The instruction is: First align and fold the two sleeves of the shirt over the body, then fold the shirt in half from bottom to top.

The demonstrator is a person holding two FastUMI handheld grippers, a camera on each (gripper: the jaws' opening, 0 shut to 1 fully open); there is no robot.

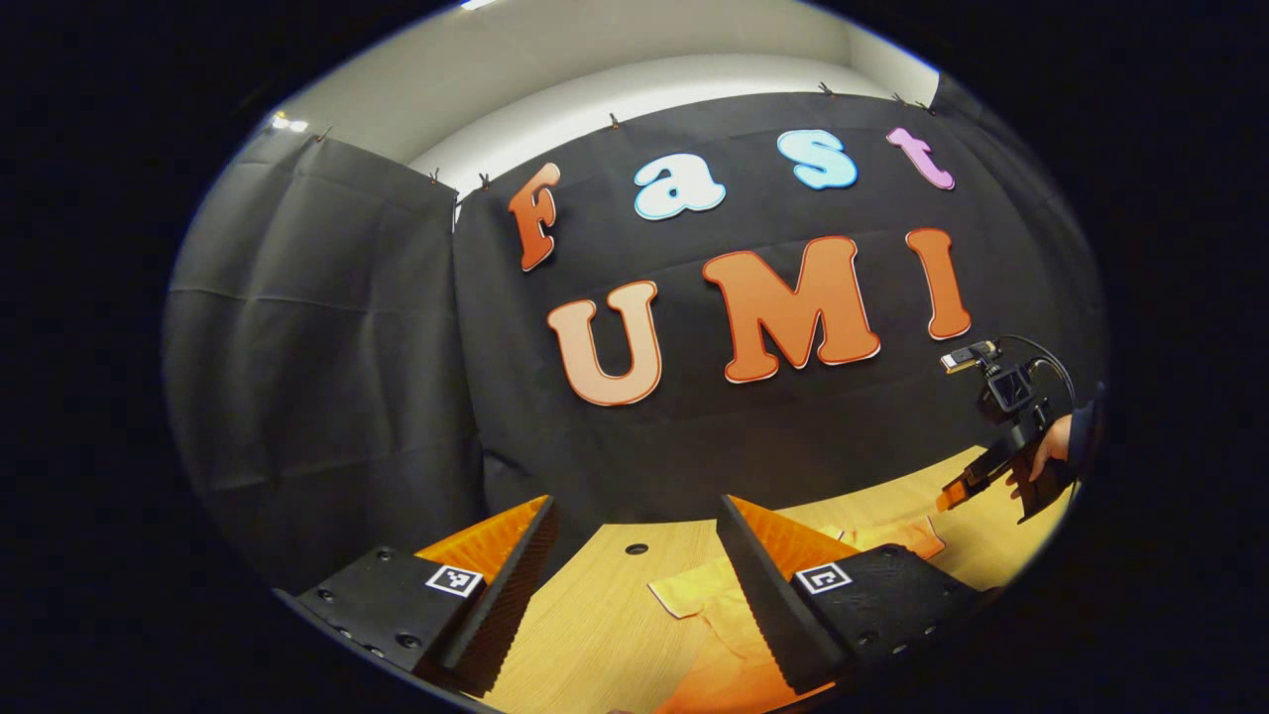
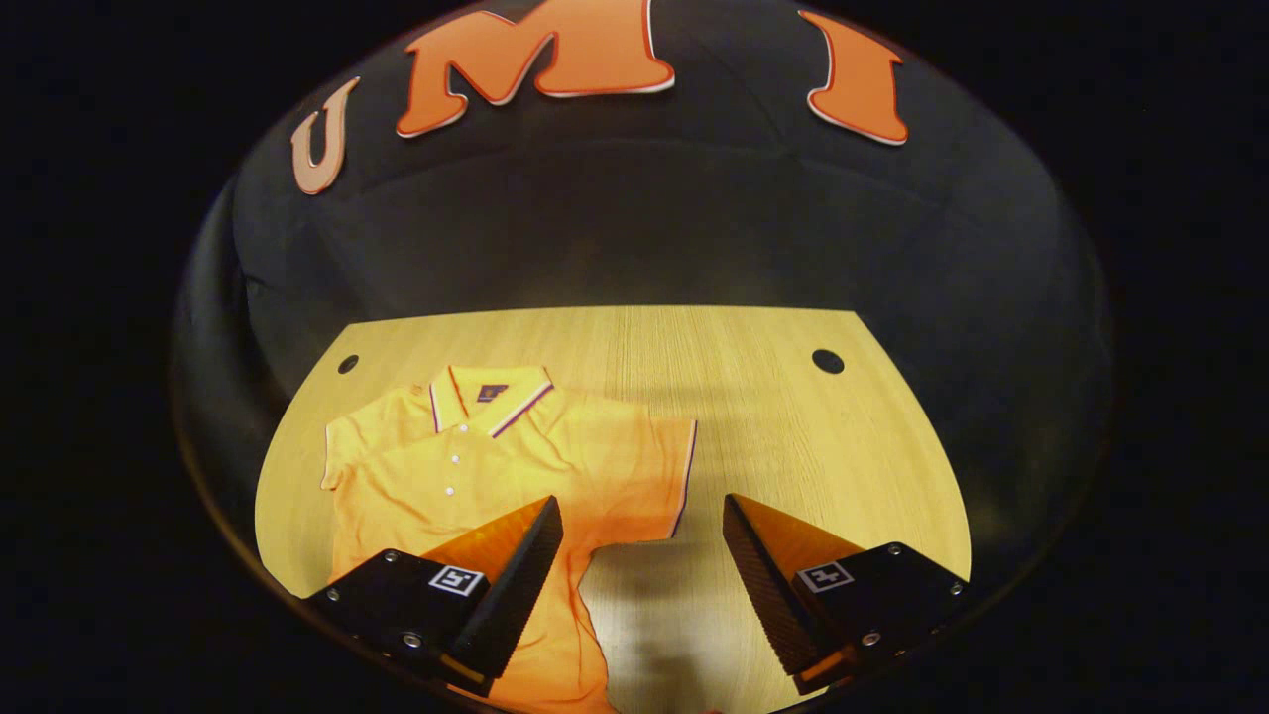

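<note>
On the wooden table (image 2: 753,397) before black cloth walls (image 2: 634,228), an orange polo shirt (image 2: 516,466) under both hand-held grippers' wide-parted fingers.

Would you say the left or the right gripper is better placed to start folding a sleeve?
Probably the right gripper: it hangs open over the shirt, framing the outspread sleeve. The left gripper points mostly at the wall.

We see both round fisheye views bow straight lines hard toward their rims and fade into dark vignettes, while overhead light falls warm and bright on the wooden table (image 2: 753,416), leaves the surrounding cloth dim, and casts a soft shadow beneath the right gripper (image 2: 642,555).
</note>
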